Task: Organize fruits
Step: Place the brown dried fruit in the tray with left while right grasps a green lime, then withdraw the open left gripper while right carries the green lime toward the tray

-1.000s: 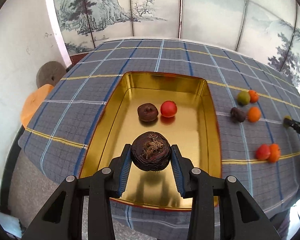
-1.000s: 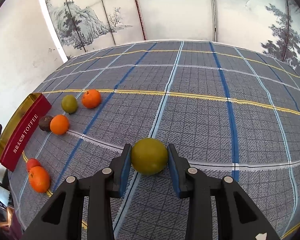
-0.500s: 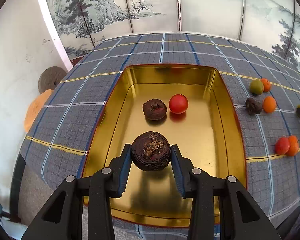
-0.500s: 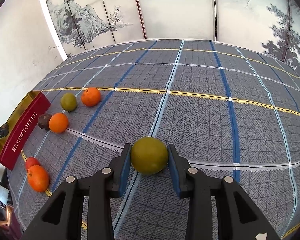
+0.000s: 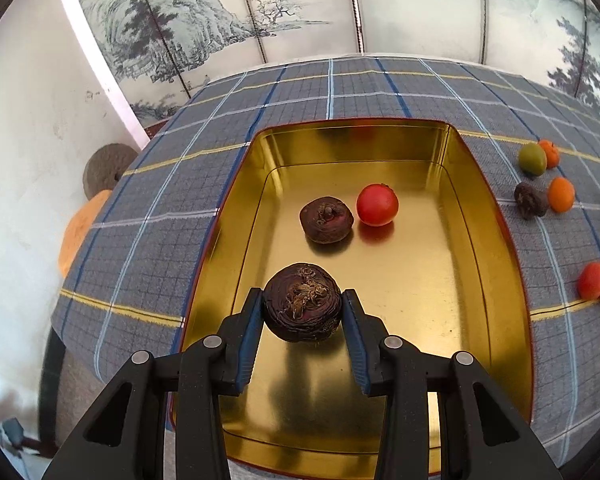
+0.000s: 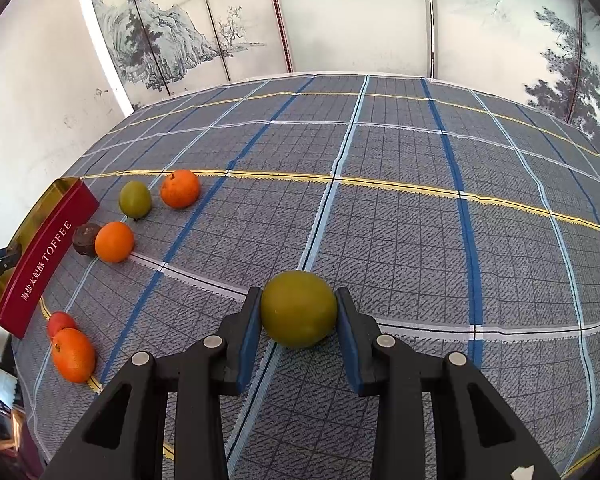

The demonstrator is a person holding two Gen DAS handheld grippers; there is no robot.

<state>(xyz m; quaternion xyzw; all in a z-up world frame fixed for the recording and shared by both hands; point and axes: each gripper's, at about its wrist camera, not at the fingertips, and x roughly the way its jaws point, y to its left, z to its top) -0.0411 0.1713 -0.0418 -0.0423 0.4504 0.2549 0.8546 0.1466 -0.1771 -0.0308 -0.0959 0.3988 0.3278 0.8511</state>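
My left gripper (image 5: pixel 302 307) is shut on a dark brown wrinkled fruit (image 5: pixel 302 307) and holds it over the near part of the gold tin tray (image 5: pixel 480 184). In the tray lie another dark brown fruit (image 5: pixel 326 220) and a red fruit (image 5: pixel 377 205). My right gripper (image 6: pixel 298 310) is shut on a green fruit (image 6: pixel 298 309) just above the checked tablecloth (image 6: pixel 400 208). The tray's red side (image 6: pixel 44 260) marked TOFFEE shows at the far left of the right wrist view.
Loose fruits lie on the cloth right of the tray: a green one (image 6: pixel 135 199), oranges (image 6: pixel 180 189) (image 6: pixel 114 241) (image 6: pixel 74 355), a dark one (image 6: pixel 85 239) and a red one (image 6: pixel 60 322). A painted folding screen (image 6: pixel 340 20) stands behind the table. The table edge drops off at the left (image 5: pixel 72 300).
My left gripper has moved forward and lower over the tray with the dark fruit in it. My right gripper with the green fruit has barely moved.
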